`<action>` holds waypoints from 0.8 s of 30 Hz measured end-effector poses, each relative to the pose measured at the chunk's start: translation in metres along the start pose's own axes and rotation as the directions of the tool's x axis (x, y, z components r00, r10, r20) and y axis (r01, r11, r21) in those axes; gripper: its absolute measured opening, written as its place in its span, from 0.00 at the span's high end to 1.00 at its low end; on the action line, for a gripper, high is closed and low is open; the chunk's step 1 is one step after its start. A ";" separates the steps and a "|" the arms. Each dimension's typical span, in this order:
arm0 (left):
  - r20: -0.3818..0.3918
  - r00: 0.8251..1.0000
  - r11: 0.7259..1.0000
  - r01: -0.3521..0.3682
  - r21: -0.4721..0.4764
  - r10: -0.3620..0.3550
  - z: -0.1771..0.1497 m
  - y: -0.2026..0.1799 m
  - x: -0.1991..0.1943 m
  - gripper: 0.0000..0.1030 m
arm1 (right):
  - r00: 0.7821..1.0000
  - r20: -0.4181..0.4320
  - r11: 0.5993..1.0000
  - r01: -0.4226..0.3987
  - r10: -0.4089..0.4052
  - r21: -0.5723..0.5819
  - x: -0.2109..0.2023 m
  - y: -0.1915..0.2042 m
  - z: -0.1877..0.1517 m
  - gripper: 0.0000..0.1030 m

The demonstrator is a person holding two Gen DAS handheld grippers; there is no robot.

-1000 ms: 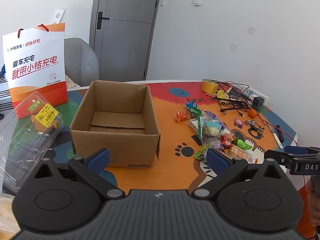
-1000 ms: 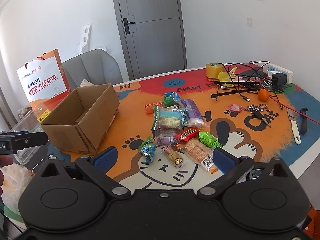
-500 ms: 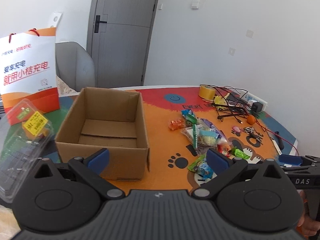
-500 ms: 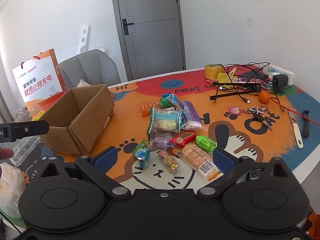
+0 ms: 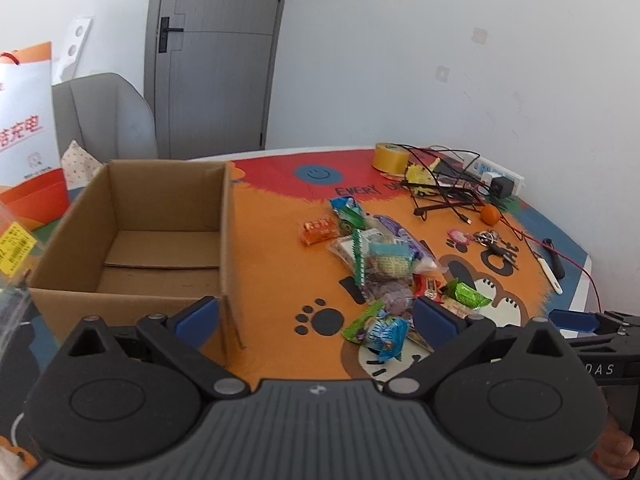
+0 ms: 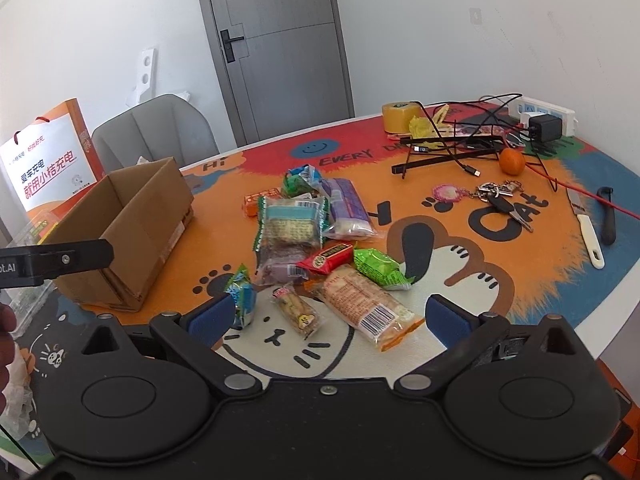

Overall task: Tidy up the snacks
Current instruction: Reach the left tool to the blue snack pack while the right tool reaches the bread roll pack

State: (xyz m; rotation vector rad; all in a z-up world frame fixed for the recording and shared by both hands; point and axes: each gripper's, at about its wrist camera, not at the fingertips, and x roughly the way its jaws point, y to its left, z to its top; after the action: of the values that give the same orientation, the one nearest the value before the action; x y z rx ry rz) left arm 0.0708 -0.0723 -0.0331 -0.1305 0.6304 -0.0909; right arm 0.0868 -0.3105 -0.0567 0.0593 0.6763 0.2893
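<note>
- The left gripper [image 5: 316,314] is hovering low over the worktop [image 5: 272,248], its fingers [image 5: 198,314] spread wide with nothing between them; one is sitting in front of the cardboard box [image 5: 132,248], the other near the snack pile.
- The right gripper [image 6: 326,316] is also hanging with fingers [image 6: 446,318] spread apart and empty, looking straight onto the snacks.
- The snacks are lying loose in a heap at the middle of the worktop, well apart from the box, which is standing open and empty to their left.
- Nearest the right gripper are lying a long biscuit pack [image 6: 368,306], a small beige bar [image 6: 296,310] and a blue-green sachet [image 6: 242,296]; behind them sit a green candy bag [image 6: 378,266], a red bar [image 6: 330,256] and a large wafer pack [image 6: 290,224].
- These look light, soft foil and film wrappers, likely slippery and crinkly, with brittle contents in the biscuit and wafer packs, so a gentle squeeze seems wise.
- The best hold is probably across the narrow width of a pack at its middle, or on a crimped end seam for the puffy bags.
- Keys [image 6: 500,196], an orange [image 6: 512,160], a knife [image 6: 584,224] and cables [image 6: 460,136] are lying to the right, not part of the job.
</note>
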 end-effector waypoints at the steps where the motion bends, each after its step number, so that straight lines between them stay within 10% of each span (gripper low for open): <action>1: -0.003 1.000 1.000 0.004 0.001 -0.004 -0.001 -0.003 0.004 0.01 | 1.000 -0.003 1.000 0.003 -0.003 -0.002 0.001 -0.001 -0.001 0.00; 24: -0.094 0.995 1.000 0.022 0.003 -0.022 -0.023 -0.043 0.078 0.04 | 0.998 -0.049 0.999 0.030 -0.028 0.037 0.044 -0.036 -0.012 0.01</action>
State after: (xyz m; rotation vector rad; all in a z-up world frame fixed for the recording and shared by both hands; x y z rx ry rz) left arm 0.1184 -0.1267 -0.0906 -0.1300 0.7232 -0.1204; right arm 0.1208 -0.3333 -0.0980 0.0790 0.7303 0.2505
